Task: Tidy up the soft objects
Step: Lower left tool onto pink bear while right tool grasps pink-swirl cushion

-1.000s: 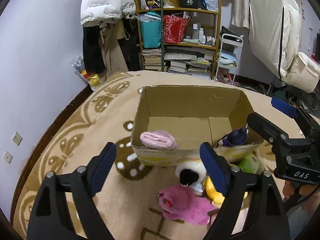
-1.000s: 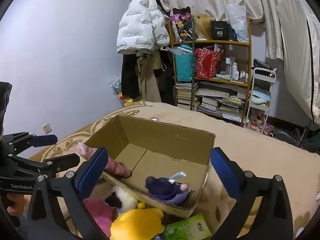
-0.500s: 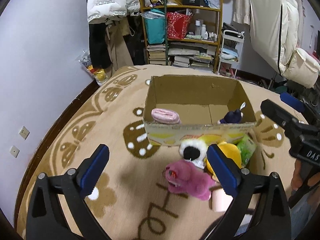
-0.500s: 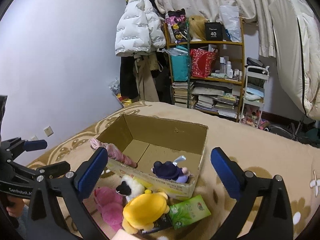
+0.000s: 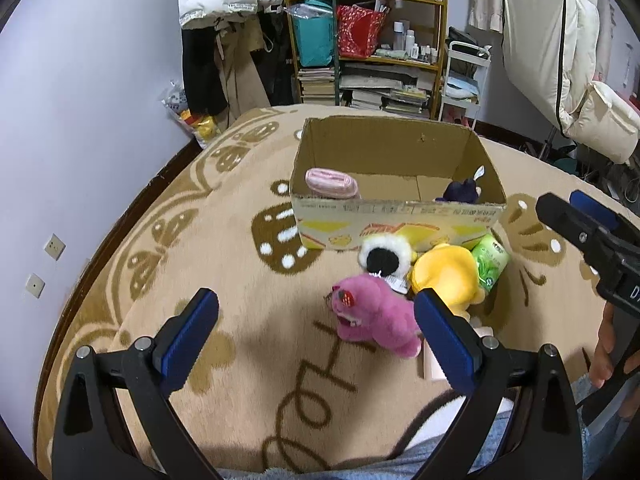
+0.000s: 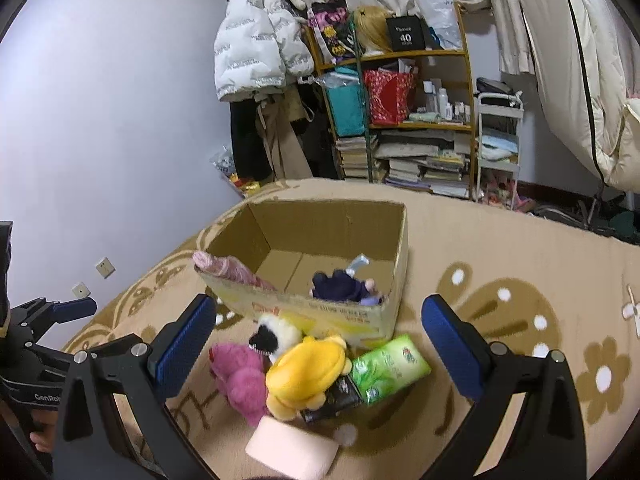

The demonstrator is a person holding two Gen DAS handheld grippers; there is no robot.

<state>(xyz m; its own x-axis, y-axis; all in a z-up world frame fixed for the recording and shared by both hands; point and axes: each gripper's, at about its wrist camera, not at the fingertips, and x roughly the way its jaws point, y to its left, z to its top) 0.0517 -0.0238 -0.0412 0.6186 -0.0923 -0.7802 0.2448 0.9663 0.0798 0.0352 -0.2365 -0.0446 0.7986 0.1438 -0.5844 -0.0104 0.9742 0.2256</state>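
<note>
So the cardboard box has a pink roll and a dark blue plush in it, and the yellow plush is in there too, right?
Not quite. The yellow plush is not in the cardboard box; it lies on the rug in front of it, beside the pink plush. The pink roll and dark blue plush are inside, as the right wrist view shows.

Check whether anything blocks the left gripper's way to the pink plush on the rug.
Nothing visible does. The left gripper is open and empty, and the pink plush lies on bare rug just ahead, partly behind its right finger. The panda plush and yellow plush sit beyond it, against the cardboard box.
</note>
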